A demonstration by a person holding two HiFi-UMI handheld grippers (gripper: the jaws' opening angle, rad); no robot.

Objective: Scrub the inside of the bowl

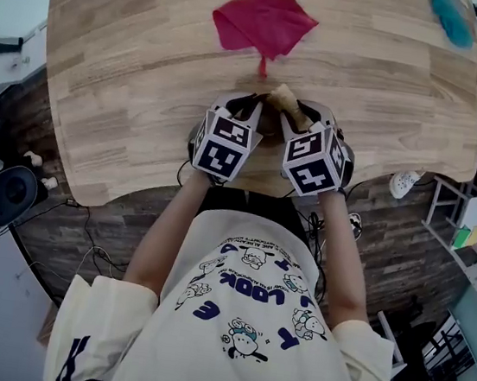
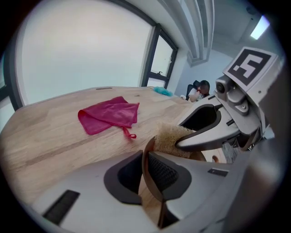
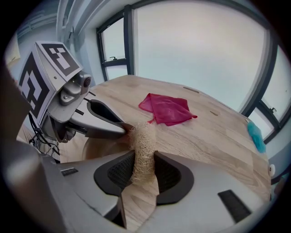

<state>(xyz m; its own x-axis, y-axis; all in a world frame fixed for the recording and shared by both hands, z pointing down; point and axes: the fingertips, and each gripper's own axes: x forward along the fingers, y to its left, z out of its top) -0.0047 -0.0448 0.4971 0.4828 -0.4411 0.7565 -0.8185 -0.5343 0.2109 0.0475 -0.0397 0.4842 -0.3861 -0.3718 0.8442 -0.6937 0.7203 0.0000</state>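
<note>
Pinching the thin brown rim of the bowl [image 2: 145, 163] with the left gripper [image 2: 148, 177], jaws nearly together, at the table's [image 1: 130, 84] near edge. Clamping a coarse, fibrous loofah [image 3: 143, 141] in the right gripper [image 3: 143, 170] (jaws wider), just beside that rim. Farther off, lying crumpled: pink cloth [image 1: 262, 21].

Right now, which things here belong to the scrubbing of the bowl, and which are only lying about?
Belong to the job:
- bowl, its rim clamped in the left gripper
- loofah scrubber, clamped in the right gripper, right by the bowl

Only lying about:
- pink cloth, further out on the table
- teal thing at the table's far edge, too unclear to name
</note>
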